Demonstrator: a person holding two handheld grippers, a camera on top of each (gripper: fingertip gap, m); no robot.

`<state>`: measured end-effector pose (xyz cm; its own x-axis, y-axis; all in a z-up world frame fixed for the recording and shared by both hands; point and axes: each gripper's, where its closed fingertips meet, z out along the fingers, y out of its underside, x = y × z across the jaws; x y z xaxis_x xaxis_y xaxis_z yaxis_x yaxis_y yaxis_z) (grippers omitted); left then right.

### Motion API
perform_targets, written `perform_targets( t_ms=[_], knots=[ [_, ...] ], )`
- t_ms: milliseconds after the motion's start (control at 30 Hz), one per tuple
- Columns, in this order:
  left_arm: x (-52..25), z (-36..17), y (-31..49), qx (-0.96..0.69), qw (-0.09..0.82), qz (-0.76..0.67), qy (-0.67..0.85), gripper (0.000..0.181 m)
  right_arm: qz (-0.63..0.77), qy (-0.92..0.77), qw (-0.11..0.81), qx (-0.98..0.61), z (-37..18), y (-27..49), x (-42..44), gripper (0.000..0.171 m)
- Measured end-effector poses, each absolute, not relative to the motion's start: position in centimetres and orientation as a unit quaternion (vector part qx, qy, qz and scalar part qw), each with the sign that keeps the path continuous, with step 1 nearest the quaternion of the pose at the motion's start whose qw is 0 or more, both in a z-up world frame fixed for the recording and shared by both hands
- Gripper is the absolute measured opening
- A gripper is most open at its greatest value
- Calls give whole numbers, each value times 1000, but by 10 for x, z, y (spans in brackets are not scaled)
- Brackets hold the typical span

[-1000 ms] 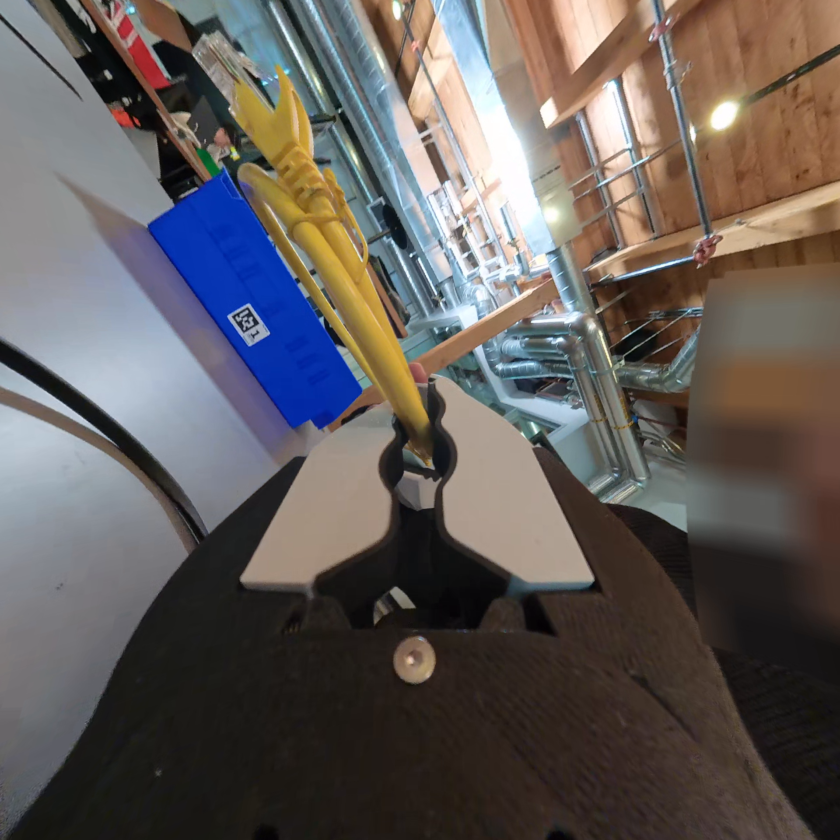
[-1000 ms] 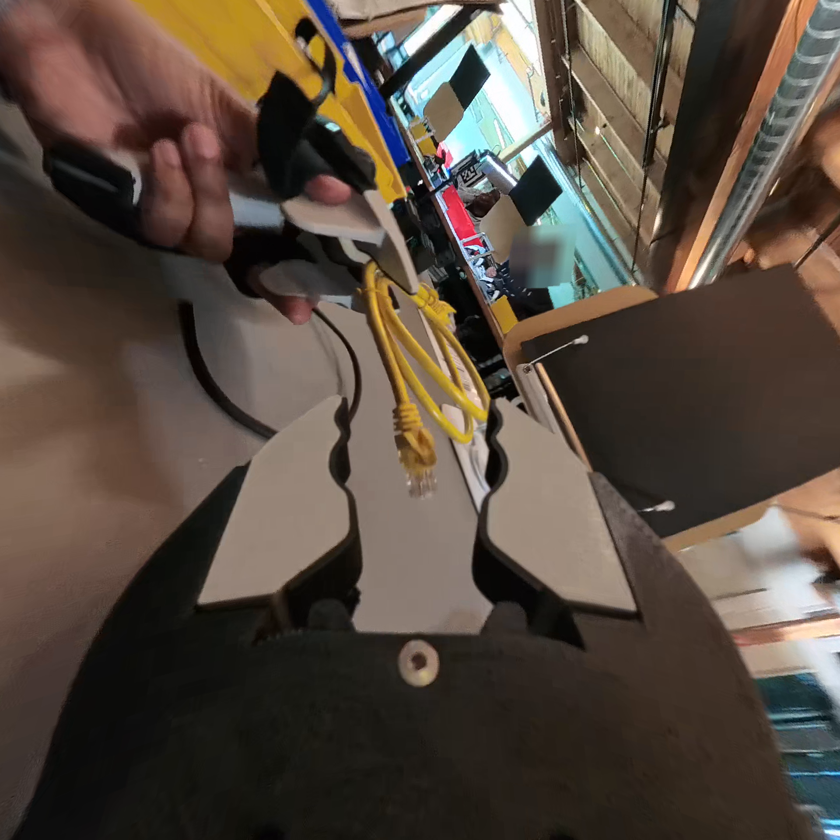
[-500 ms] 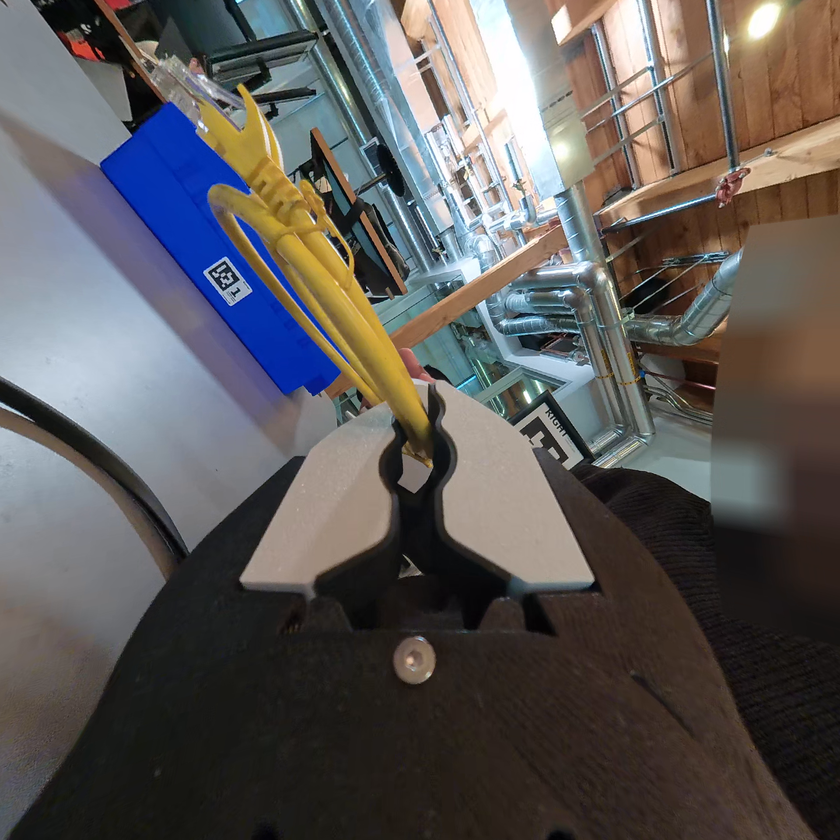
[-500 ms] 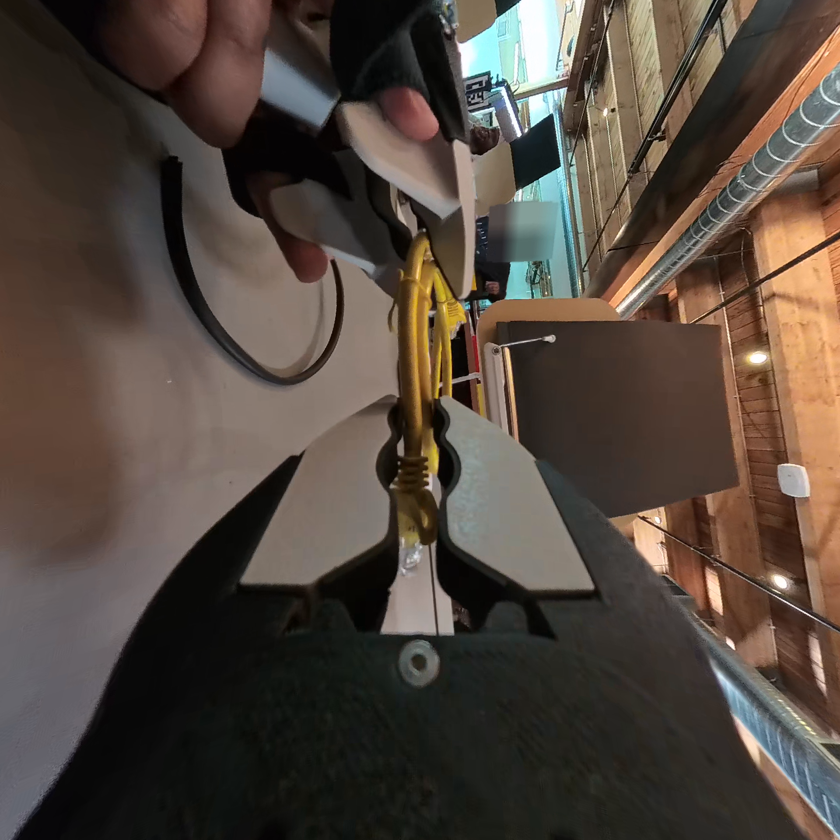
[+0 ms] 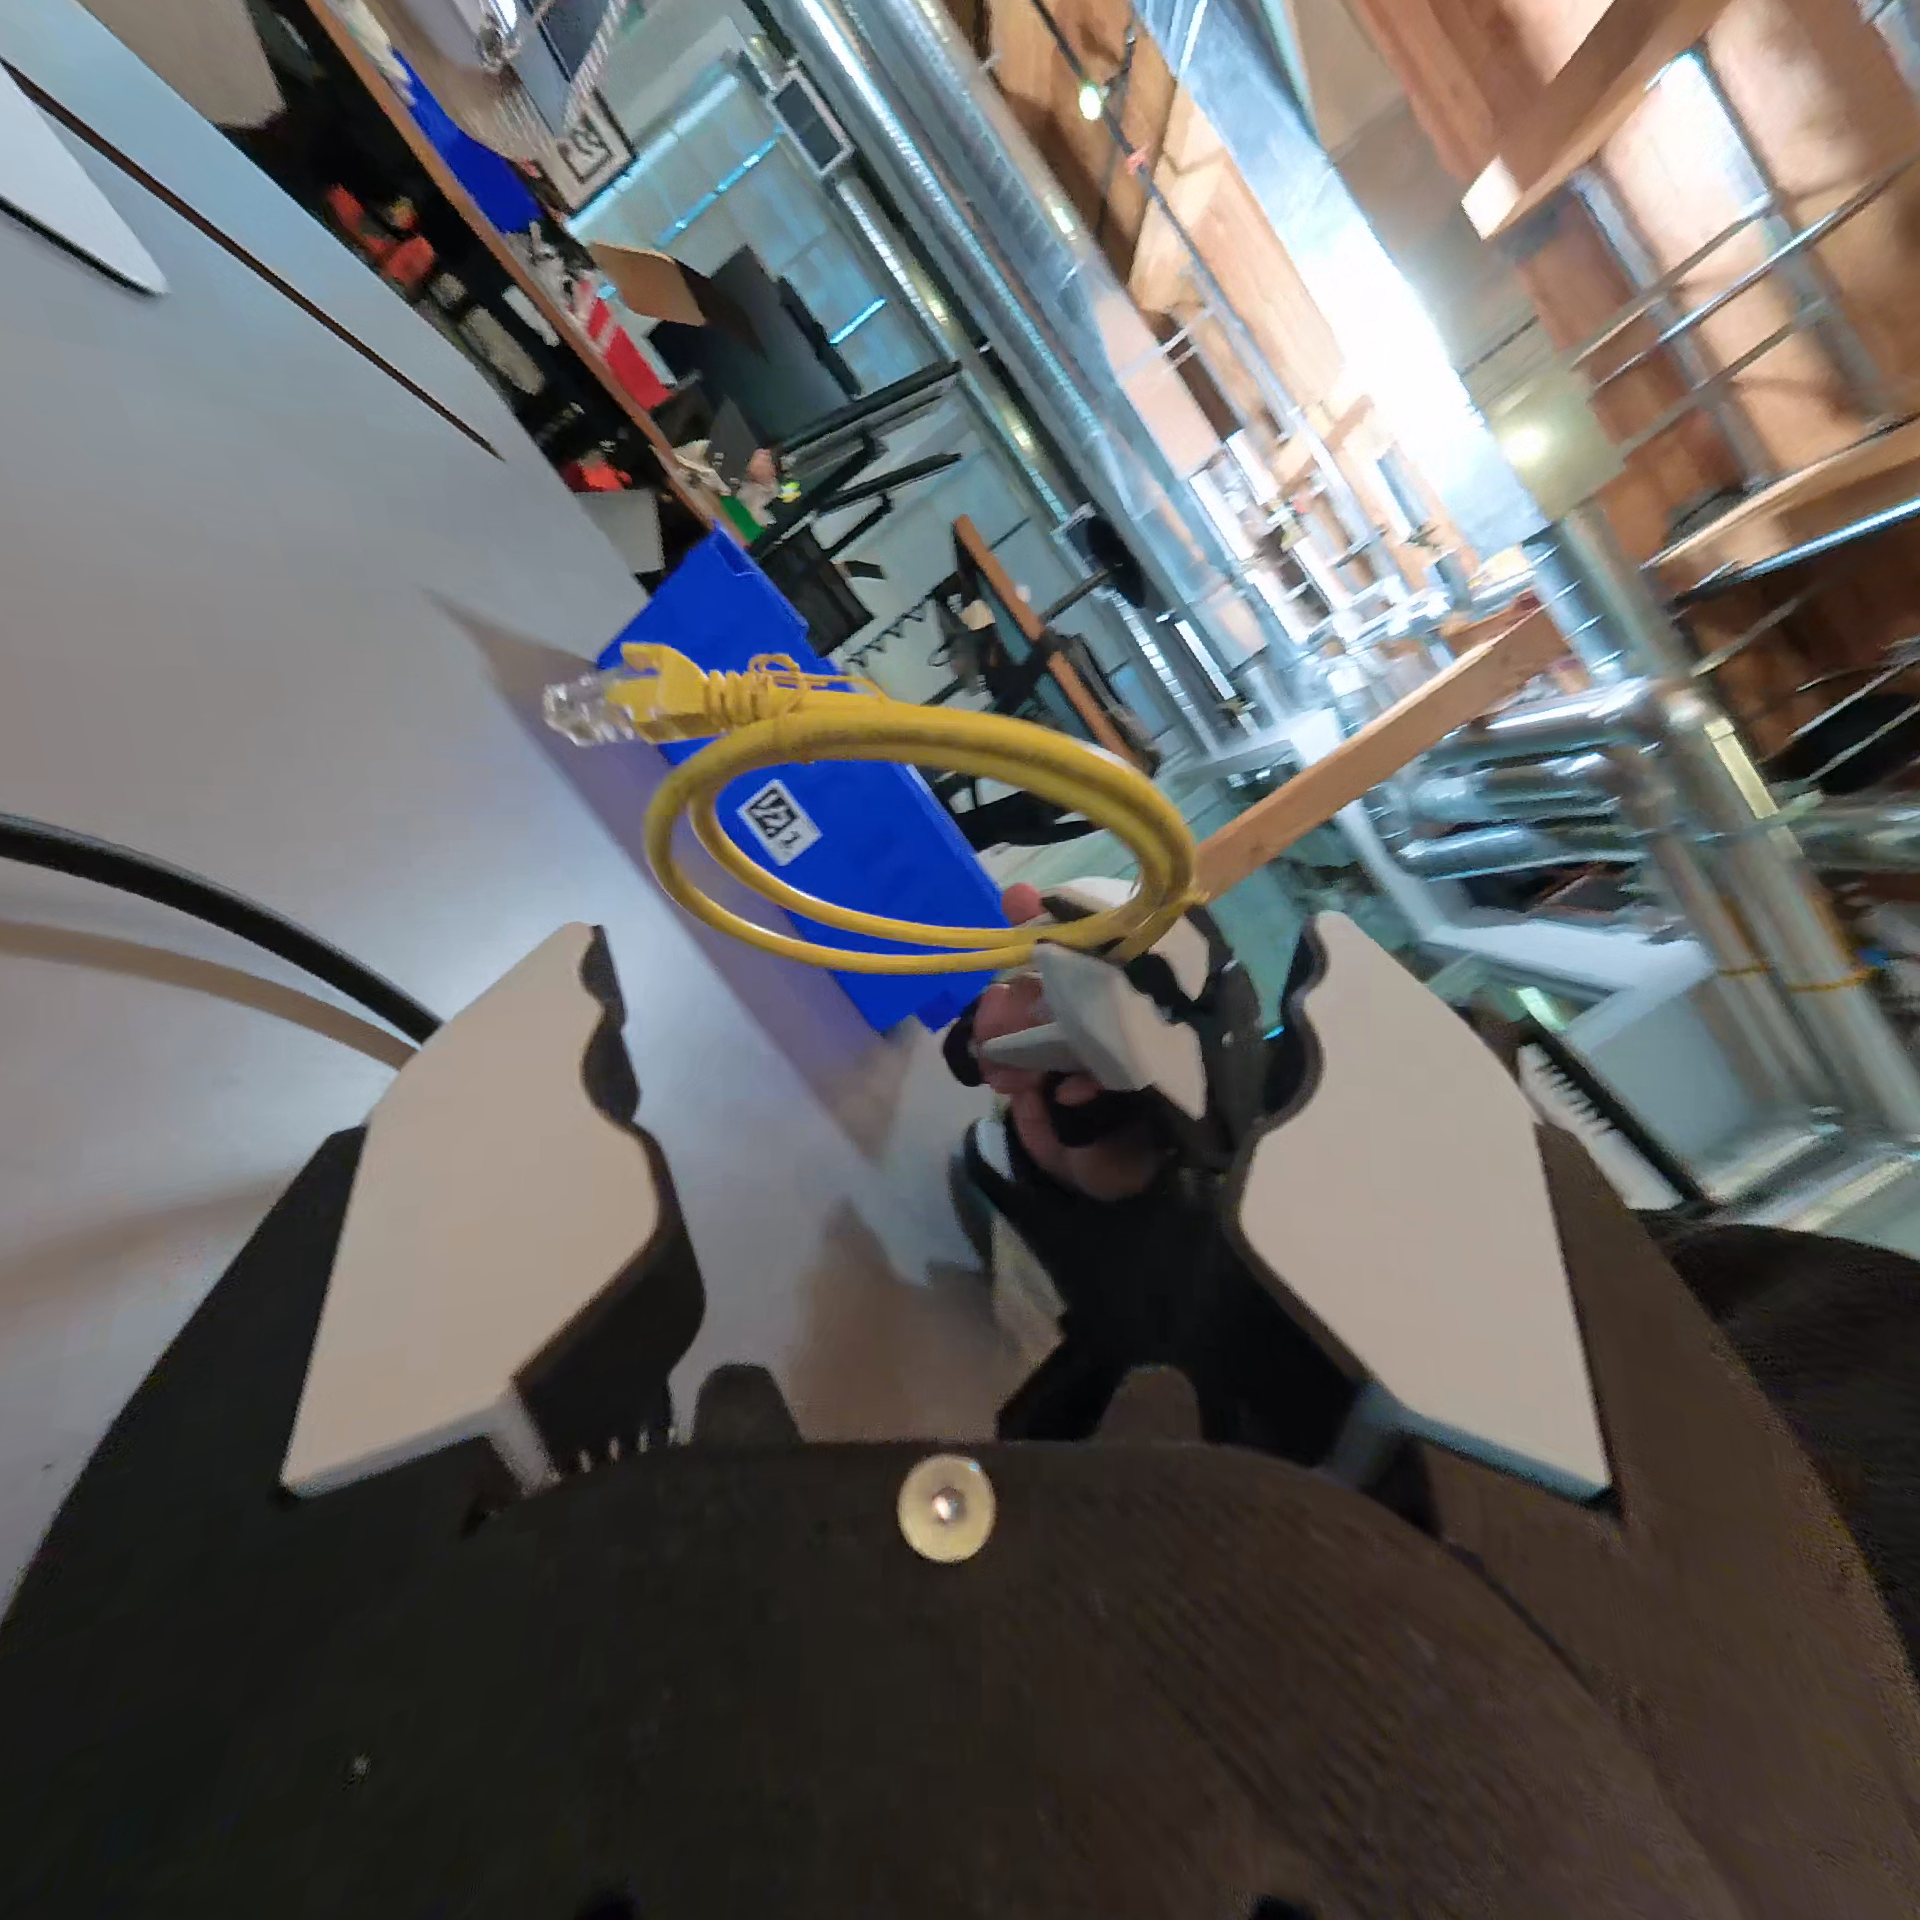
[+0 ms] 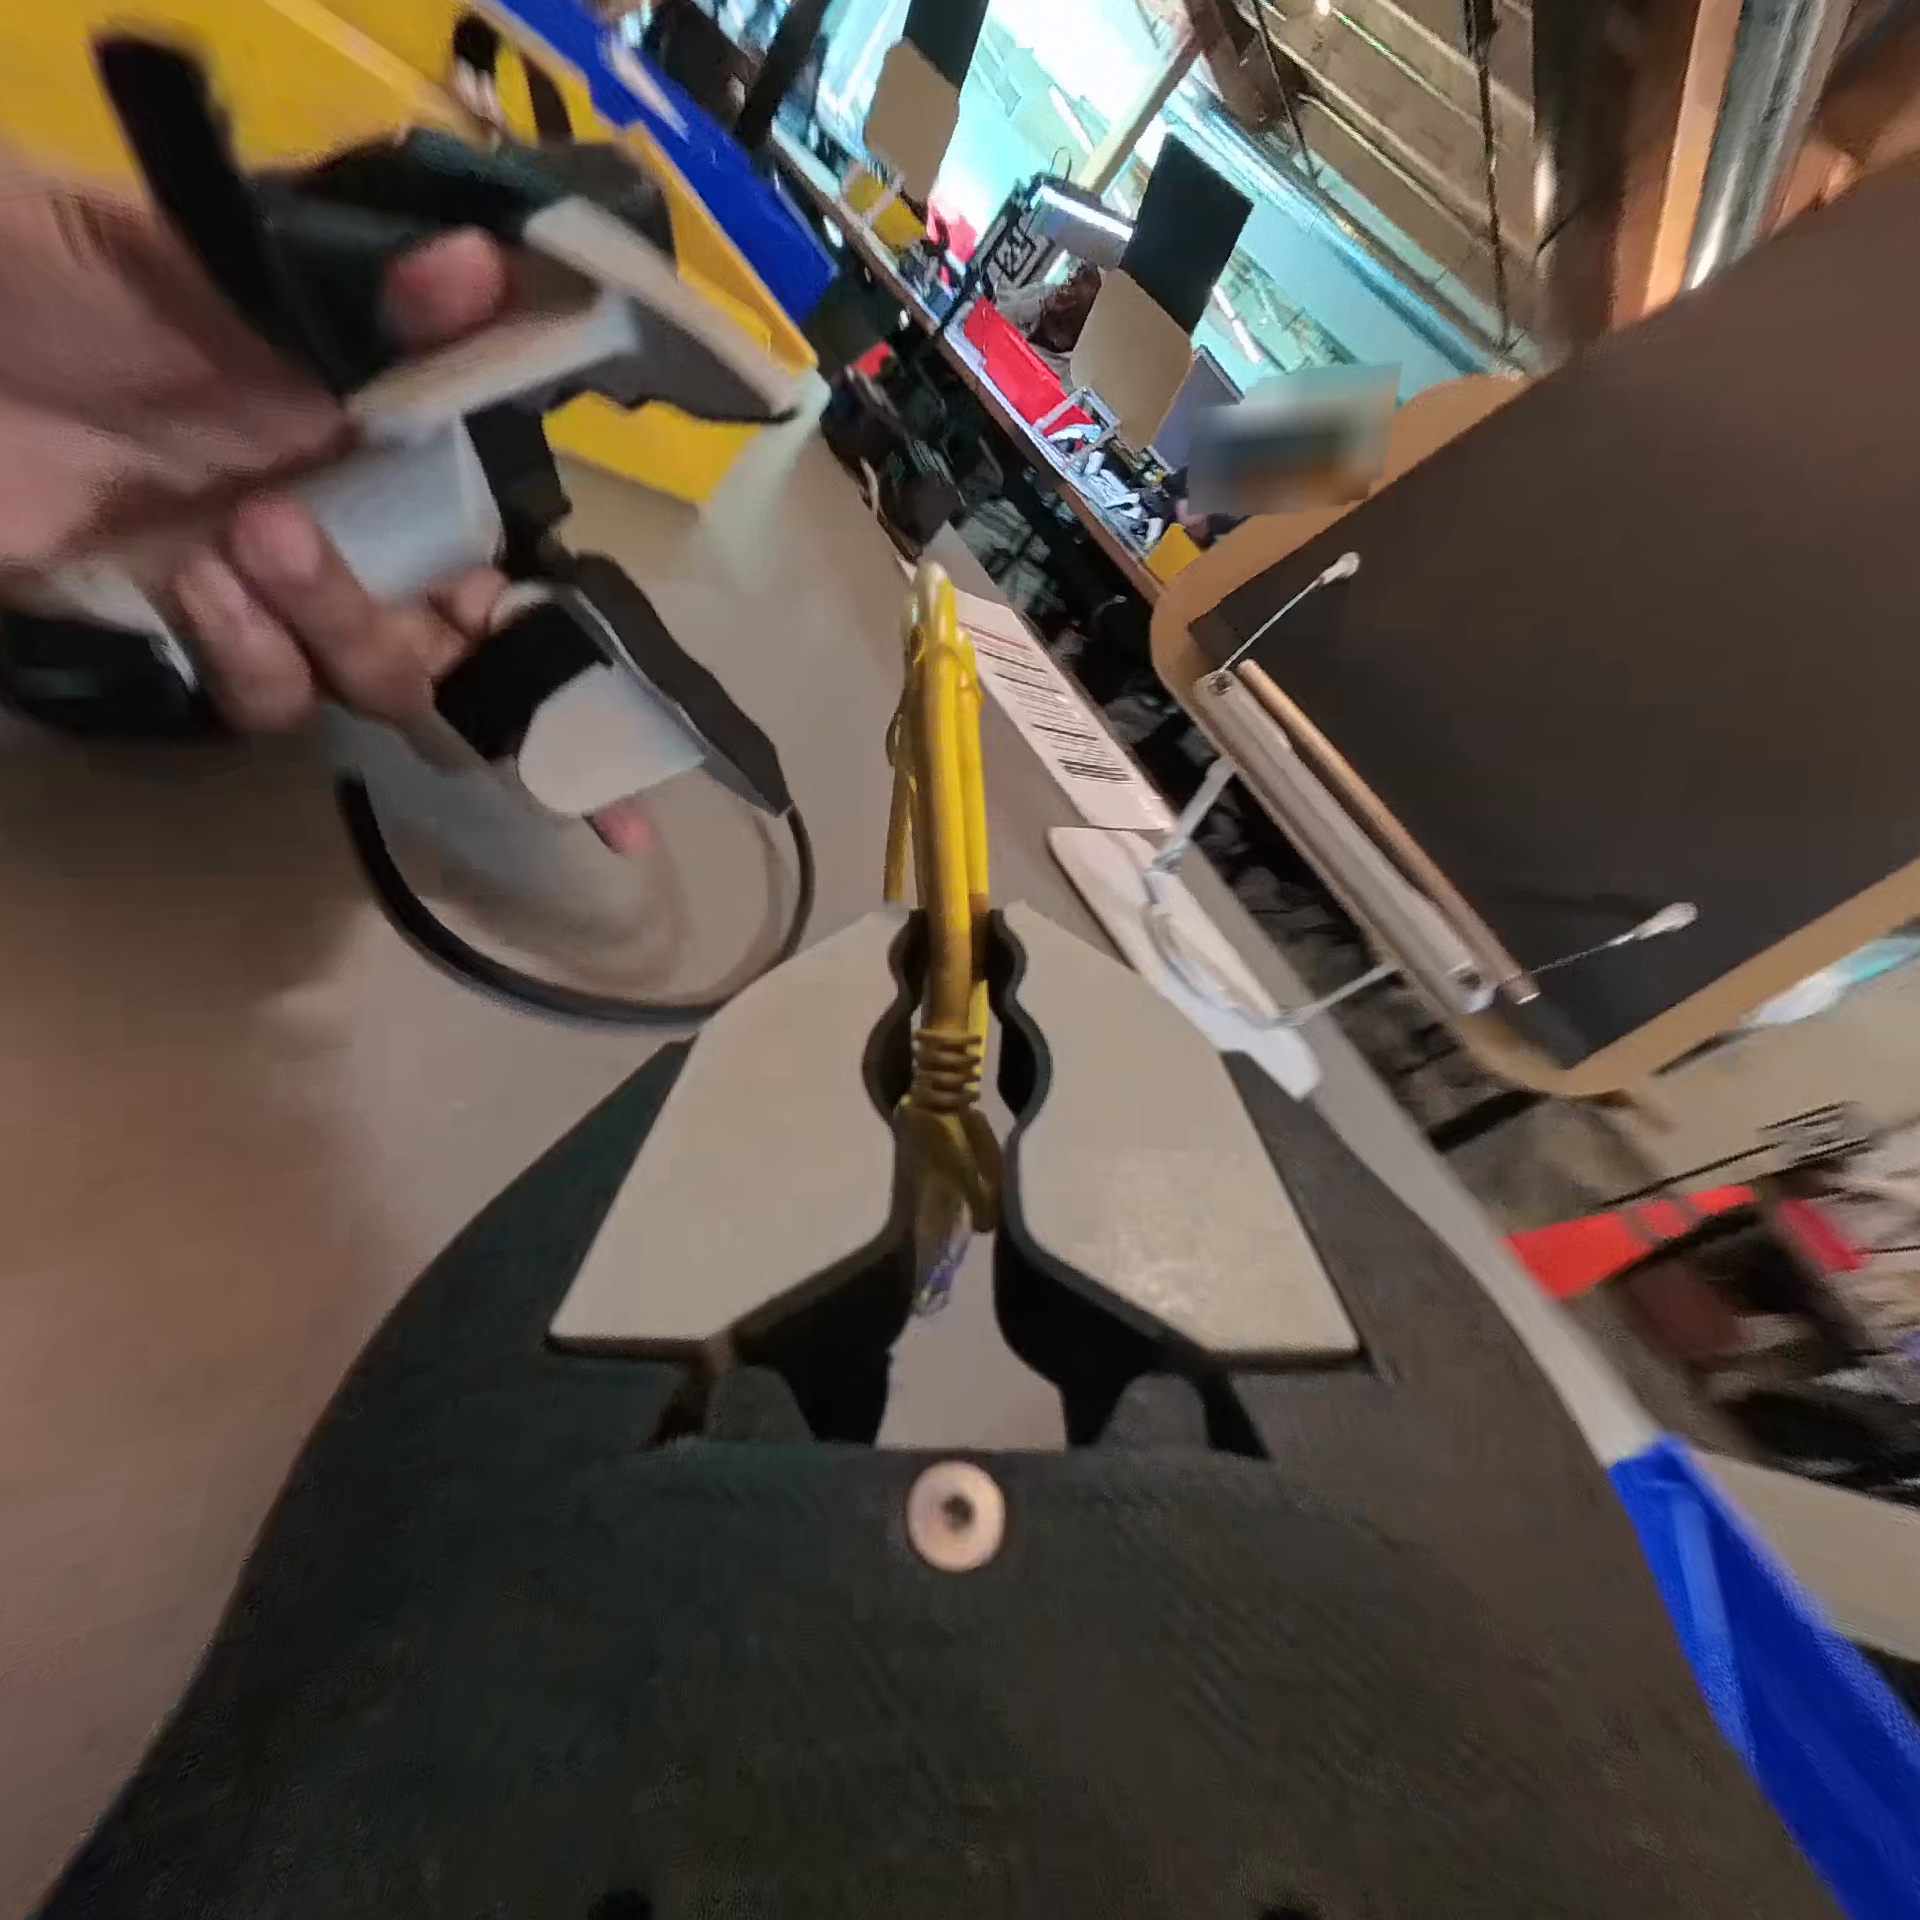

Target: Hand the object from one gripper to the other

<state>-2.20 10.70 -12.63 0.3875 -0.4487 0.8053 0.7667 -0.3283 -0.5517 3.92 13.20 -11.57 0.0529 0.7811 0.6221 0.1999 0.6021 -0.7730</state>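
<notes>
Left gripper [image 5: 951, 1091]: jaws spread wide, nothing between them (handover step looks done). Right gripper [image 6: 951, 925]: jaws pinched tight on the yellow cable [image 6: 940, 831], 1 plug behind the tips, coil ahead. Next, judged: draw the 2 grippers apart, grip unchanged.

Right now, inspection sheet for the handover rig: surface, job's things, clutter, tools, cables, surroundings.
Surface: pale grey tabletop, bare where visible.
Job's things: coiled yellow network cable, bundled with a tie near its clear plug; held off the table.
Clutter: blue bin with a tag, yellow bin, a printed sheet at the table edge.
Tools: right tool shut on the yellow network cable beside its plug; left tool open, holding nothing, apart from the cable.
Cables: black cable curving across the tabletop.
Surroundings: workshop with wooden walls, metal ducting, a dark board; far benches blurred.
</notes>
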Motion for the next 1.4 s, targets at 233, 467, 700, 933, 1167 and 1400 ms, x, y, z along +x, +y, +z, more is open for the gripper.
perform_targets(
  t_ms=[233,467,700,933,1167,1400],
  knots=[
    [-22,-142,113,-737,628,-251,9,148,473,-553,472,-498,-106,138,45,12],
    [-14,-129,106,-737,656,16,164,148,618,-468,276,-568,-113,133,44,11],
    [20,-164,104,-748,563,162,314,150,610,-454,190,-621,-135,117,36,11],
    [13,-169,106,-758,548,187,301,150,646,-449,139,-602,-128,94,35,11],
    [21,-167,103,-751,562,155,311,149,656,-456,111,-591,-127,90,38,11],
    [16,-175,104,-739,558,178,333,144,653,-484,118,-571,-127,80,38,10]
  ],
)
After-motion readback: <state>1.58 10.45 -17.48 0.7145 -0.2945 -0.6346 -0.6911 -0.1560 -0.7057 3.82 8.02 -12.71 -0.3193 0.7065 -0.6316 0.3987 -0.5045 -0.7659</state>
